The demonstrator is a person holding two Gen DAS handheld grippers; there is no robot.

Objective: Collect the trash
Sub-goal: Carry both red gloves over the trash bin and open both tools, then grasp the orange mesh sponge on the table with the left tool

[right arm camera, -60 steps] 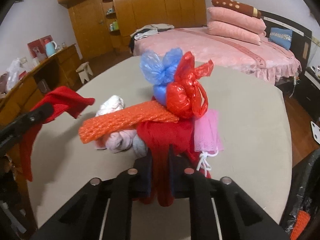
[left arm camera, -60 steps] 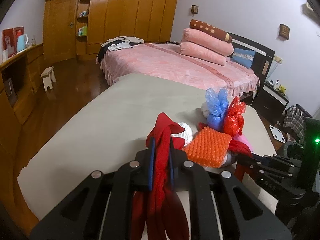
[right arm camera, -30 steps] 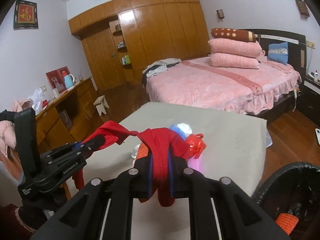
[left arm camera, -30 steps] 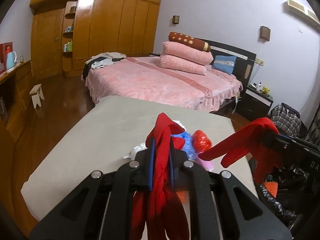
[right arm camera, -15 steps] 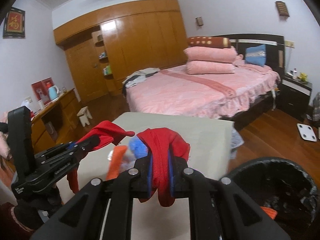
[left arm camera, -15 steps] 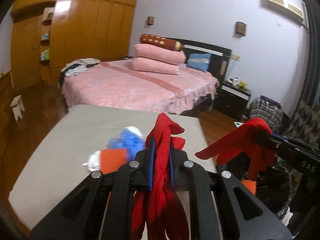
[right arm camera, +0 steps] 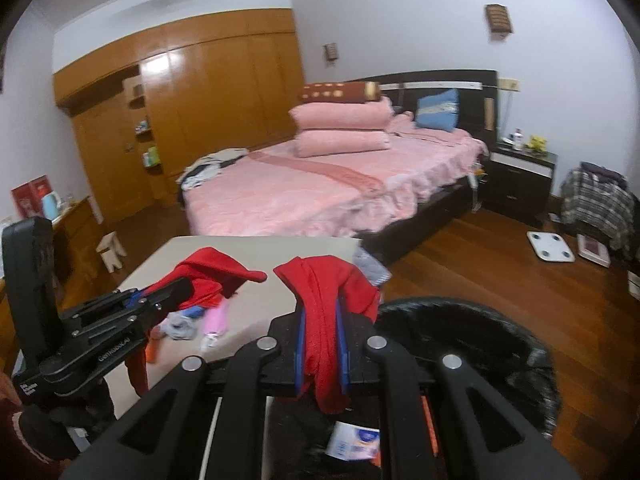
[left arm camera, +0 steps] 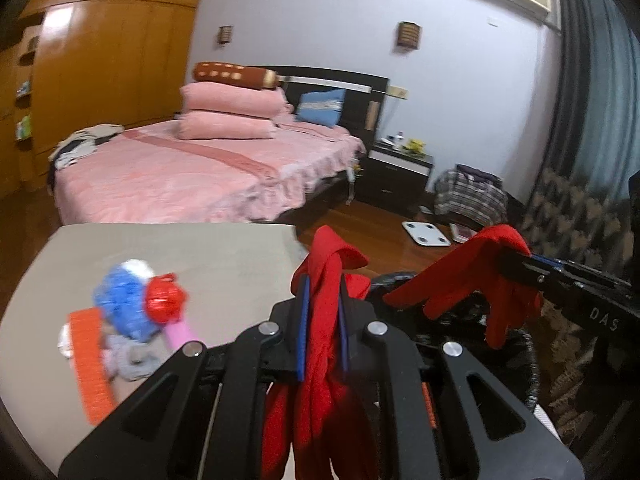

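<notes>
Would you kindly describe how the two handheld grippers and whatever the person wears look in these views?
Both grippers, the left gripper and the right gripper, are matt black plastic linkages with round silver pivot bolts and blue pads lining the fingers. White lettering marks their sides, partly legible. A tall black handle block rises behind the left one. At the lower left, a dark maroon sleeve shows.
</notes>
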